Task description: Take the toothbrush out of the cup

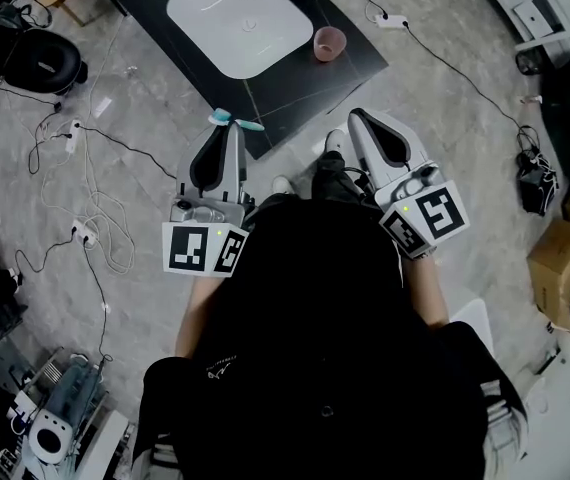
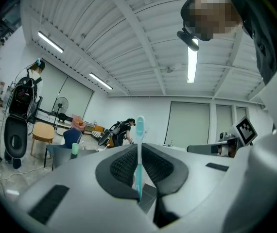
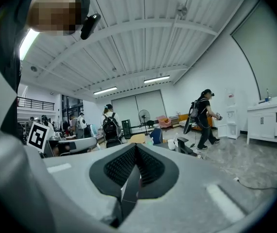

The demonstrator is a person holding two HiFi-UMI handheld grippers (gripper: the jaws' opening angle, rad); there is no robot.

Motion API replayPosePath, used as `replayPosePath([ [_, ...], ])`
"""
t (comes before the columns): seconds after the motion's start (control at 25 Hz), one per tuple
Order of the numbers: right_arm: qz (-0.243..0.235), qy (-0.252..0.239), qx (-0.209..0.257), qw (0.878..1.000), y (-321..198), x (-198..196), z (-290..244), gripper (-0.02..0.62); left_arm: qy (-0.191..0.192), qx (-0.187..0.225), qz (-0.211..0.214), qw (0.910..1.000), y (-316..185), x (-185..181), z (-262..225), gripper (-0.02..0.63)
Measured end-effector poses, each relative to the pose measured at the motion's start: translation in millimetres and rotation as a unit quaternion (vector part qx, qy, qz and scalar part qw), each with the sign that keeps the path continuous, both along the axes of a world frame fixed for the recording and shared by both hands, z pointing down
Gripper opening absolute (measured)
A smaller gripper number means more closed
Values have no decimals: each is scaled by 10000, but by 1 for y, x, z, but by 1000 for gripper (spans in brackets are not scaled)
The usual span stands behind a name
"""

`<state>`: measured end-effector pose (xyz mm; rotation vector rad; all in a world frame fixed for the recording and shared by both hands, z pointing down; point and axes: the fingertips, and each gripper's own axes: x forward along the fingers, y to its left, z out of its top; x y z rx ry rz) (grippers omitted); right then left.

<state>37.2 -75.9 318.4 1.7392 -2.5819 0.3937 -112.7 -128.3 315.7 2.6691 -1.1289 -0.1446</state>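
Observation:
My left gripper [image 1: 233, 131] is shut on a teal toothbrush [image 1: 236, 121], whose ends stick out to either side of the jaw tips. In the left gripper view the toothbrush [image 2: 139, 144] stands upright, pinched between the two black pads, and the gripper [image 2: 139, 154] points up towards the ceiling. The pink cup [image 1: 330, 43] stands on the black table [image 1: 295, 93], apart from both grippers and ahead of them. My right gripper [image 1: 360, 118] is held level with the left one, and its jaws [image 3: 136, 154] are shut with nothing between them.
A white rounded basin [image 1: 240, 18] lies on the black table beside the cup. Cables and power strips [image 1: 75, 230] run over the grey floor at the left. A cardboard box [image 1: 560, 258] and white furniture stand at the right. Other people [image 3: 204, 115] move about the room.

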Motion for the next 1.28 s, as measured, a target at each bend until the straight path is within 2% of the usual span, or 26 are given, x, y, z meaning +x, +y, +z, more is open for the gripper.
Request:
replayPosePath([
  [0.2,-127,44,173,9998,9,-11,-8,6,0,58,9,10000,9,-5,-3,28],
  [0.68,-193,151,232,9994,22,-23,-11,6,55,85,91,9999,23,-12,-3,28],
  [1.28,-140,219,153,9995,32,-12,-8,6,143,89,290,9994,33,3,0,28],
])
